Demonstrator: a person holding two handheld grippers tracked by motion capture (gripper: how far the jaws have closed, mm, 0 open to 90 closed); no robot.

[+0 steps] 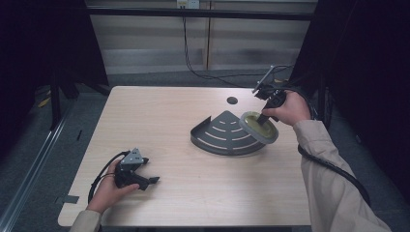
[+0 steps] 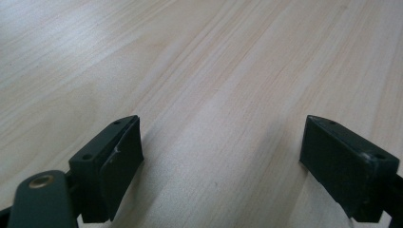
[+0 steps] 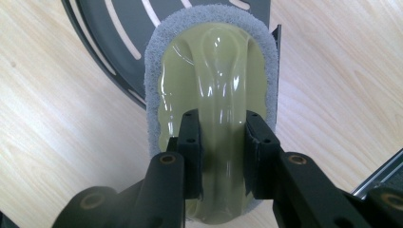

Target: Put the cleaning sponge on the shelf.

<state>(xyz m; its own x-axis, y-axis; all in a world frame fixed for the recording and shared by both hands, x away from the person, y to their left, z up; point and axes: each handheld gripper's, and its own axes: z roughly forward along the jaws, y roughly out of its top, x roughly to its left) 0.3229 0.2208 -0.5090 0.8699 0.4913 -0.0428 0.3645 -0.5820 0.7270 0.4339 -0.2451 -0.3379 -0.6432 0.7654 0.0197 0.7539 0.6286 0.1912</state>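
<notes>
The scrubbing pad [image 3: 209, 90], olive-green with a grey abrasive rim, is held tilted above the right edge of the dark slotted corner rack [image 1: 225, 135], toward the worktop's [image 1: 193, 193] right edge. The right gripper [image 3: 222, 142] clamps the pad's raised central ridge between both jaws. The left gripper [image 2: 221, 156] rests near the worktop's front-left corner, jaws spread wide with nothing between them.

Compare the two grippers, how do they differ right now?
The right gripper is shut on the scrubber, held above the rack; the left gripper is open with nothing between its fingers. The right is raised; the left sits low on the table. Both have black fingers.
</notes>
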